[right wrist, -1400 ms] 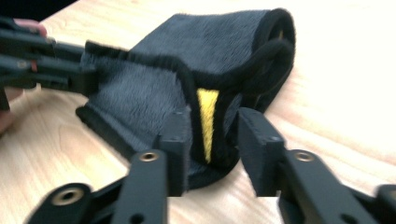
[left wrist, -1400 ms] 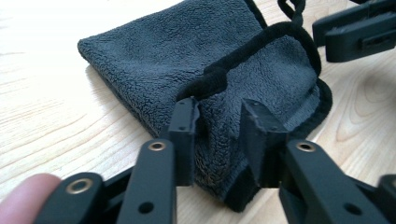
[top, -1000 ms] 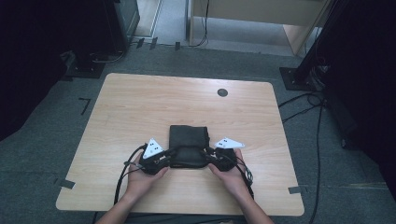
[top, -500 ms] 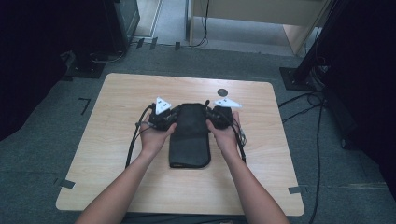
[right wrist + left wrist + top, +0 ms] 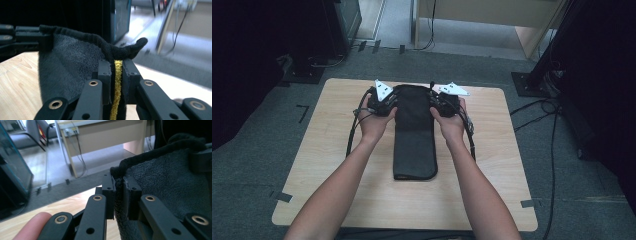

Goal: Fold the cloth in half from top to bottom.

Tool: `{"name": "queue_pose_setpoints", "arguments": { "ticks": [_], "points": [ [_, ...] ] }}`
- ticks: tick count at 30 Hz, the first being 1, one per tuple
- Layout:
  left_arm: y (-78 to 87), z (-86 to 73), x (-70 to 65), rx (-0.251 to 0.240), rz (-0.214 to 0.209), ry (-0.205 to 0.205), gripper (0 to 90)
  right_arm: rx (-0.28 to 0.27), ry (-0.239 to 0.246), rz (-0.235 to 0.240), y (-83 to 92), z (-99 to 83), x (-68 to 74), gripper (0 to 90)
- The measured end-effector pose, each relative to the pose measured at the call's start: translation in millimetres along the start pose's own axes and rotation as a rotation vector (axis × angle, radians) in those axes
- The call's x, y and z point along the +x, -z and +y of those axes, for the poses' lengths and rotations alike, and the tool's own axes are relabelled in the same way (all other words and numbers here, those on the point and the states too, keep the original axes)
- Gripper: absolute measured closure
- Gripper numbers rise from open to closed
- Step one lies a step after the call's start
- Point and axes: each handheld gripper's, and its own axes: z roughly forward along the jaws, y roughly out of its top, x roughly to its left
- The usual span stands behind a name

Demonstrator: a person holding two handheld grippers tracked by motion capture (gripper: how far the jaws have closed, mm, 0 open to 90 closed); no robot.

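While 2 forearms reach in from the near edge of the wooden bench (image 5: pixel 337 190), a person holds a dark towel (image 5: pixel 413 135) up by its far end, 1 corner in each gripper. L gripper (image 5: pixel 388 106) pinches the towel's left far corner; in the left gripper view its jaws stand nearly together w/ the black terry hem clamped between the pads (image 5: pixel 109 192). R gripper (image 5: pixel 438 106) pinches the right far corner; in the right gripper view the jaws are pressed on the cloth, and a yellow strip (image 5: pixel 117 82) of fabric shows between them, w/ a loose tip of hem curling above the pads. Both grippers' jaws have just been easing open a touch, the towel staying between them.

Seen from the high view, the towel runs as 1 long, narrow band down the middle of the bench, far end raised at the grippers, near end lying flat on the wood, well short of the near edge. Cables (image 5: pixel 354 125) loop from each gripper over the bench. Grey 3-cornered plates (image 5: pixel 383 90) sit atop both grippers. Grey carpet (image 5: pixel 257 165) surrounds the bench; a pale desk (image 5: pixel 492 20) stands beyond.
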Motion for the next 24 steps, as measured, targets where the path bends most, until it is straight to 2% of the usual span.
{"name": "queue_pose_setpoints", "arguments": {
  "ticks": [2,3,5,7,10,14,17,21,22,24],
  "points": [
    [2.2,-6.9,-2.2,0.010,-0.021,0.008,80.7,0.006,0.012,-0.005,0.1,-6.3,1.6,78.3],
    [4.1,-12.8,-4.8,0.015,-0.032,-0.001,80.7,0.019,0.022,-0.017,0.2,-11.5,2.8,78.2],
    [8.3,-24.0,-9.4,0.023,-0.052,-0.016,81.0,0.041,0.014,0.002,3.7,-22.8,4.1,78.3],
    [19.1,-37.3,-12.5,0.033,-0.092,0.008,81.5,0.056,-0.002,0.049,11.3,-33.8,6.7,78.3],
    [40.8,-54.7,-19.1,0.060,-0.164,0.073,81.9,0.107,-0.002,0.103,29.4,-49.6,14.9,78.7],
    [63.9,-74.7,-32.1,0.099,-0.231,0.068,81.6,0.181,0.029,0.138,55.4,-72.7,28.0,78.9],
    [79.2,-86.3,-41.1,0.118,-0.254,0.059,81.7,0.215,0.042,0.156,73.7,-86.6,35.7,78.9],
    [101.2,-100.4,-52.9,0.138,-0.302,0.017,81.3,0.242,0.069,0.189,95.9,-102.9,43.4,78.8],
    [106.3,-105.0,-55.9,0.151,-0.310,0.005,80.9,0.249,0.084,0.189,100.7,-107.1,44.5,78.8],
    [112.4,-114.2,-59.9,0.180,-0.323,-0.014,80.4,0.268,0.082,0.194,109.2,-117.0,45.9,78.8]
  ]
}}
